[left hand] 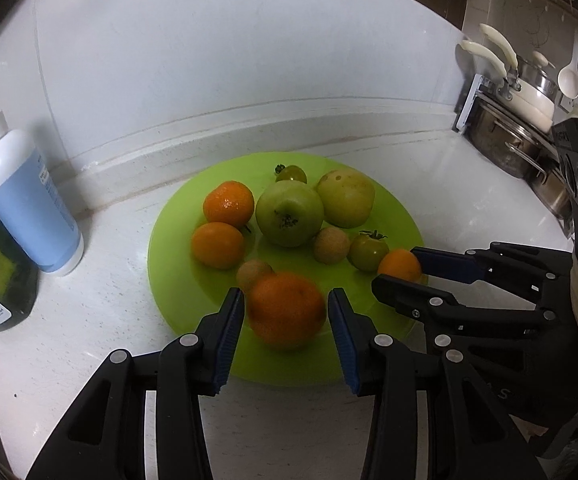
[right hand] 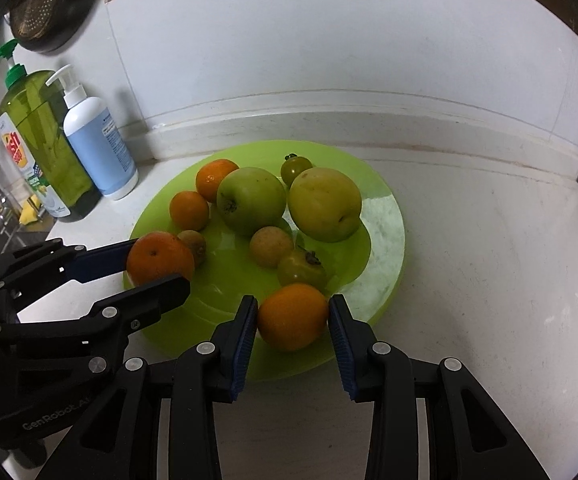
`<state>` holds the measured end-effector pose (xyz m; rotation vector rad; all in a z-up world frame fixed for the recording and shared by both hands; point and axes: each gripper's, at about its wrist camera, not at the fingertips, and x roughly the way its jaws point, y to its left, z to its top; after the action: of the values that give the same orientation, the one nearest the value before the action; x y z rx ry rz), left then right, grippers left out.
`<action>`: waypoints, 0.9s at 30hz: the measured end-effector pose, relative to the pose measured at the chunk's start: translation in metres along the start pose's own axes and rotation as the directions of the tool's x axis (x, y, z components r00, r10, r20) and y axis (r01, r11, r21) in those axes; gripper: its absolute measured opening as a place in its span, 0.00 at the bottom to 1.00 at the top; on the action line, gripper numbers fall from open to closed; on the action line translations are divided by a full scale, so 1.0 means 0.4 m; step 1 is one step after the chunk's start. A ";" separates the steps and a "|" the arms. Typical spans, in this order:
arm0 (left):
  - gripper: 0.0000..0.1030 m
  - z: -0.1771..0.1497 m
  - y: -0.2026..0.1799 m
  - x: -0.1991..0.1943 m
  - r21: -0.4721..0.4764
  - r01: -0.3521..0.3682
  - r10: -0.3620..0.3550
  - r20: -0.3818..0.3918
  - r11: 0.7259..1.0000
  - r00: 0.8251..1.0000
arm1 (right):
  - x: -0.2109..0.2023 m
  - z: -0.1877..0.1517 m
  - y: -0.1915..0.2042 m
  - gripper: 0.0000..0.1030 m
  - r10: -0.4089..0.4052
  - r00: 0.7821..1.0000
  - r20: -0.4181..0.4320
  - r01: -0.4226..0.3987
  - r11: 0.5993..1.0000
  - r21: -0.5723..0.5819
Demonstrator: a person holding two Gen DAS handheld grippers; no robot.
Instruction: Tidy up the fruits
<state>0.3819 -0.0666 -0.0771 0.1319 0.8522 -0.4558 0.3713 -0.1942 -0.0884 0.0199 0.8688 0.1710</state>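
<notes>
A lime-green plate (left hand: 177, 272) (right hand: 217, 280) on the white counter carries two green apples (left hand: 289, 214), two loose oranges (left hand: 217, 245), small green tomatoes (left hand: 368, 252) and small tan round fruits (left hand: 331, 245). My left gripper (left hand: 285, 294) (right hand: 159, 264) is shut on an orange (left hand: 287, 312) (right hand: 160, 258) over the plate's near left rim. My right gripper (right hand: 293, 301) (left hand: 397, 268) is shut on a smaller orange (right hand: 293, 316) (left hand: 399, 266) over the near right rim. Whether either orange rests on the plate cannot be told.
A blue-and-white pump bottle (left hand: 29, 208) (right hand: 101, 148) and a green soap bottle (right hand: 45, 152) stand left of the plate. Steel pots and a white pan (left hand: 521, 120) are stacked at the right. A white wall runs close behind the plate.
</notes>
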 end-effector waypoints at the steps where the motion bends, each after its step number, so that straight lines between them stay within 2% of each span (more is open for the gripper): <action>1: 0.42 0.001 0.000 -0.004 0.002 -0.006 0.006 0.003 1.000 1.000 | -0.002 0.000 0.000 0.38 0.000 1.000 0.005 0.000 1.000 0.001; 11: 0.46 -0.008 -0.002 -0.047 -0.017 -0.055 0.055 0.018 0.998 0.998 | -0.031 -0.004 0.001 0.47 -0.003 1.000 0.024 0.003 1.000 0.003; 15: 0.51 -0.017 -0.004 -0.082 -0.046 -0.096 0.097 0.030 0.994 0.995 | -0.057 -0.011 0.006 0.49 -0.017 0.999 0.041 0.017 1.000 0.000; 21: 0.52 -0.046 -0.011 -0.155 -0.069 -0.148 0.152 0.052 0.987 0.987 | -0.119 -0.031 0.010 0.52 -0.046 0.996 0.081 0.045 0.999 0.013; 27: 0.64 -0.082 -0.035 -0.253 -0.079 -0.189 0.197 0.109 0.979 0.974 | -0.221 -0.065 0.029 0.58 -0.073 0.986 0.148 0.072 0.997 0.009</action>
<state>0.2954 -0.0359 -0.0216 0.1226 0.7309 -0.2483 0.2937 -0.1981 -0.0371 0.0048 0.7201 0.0984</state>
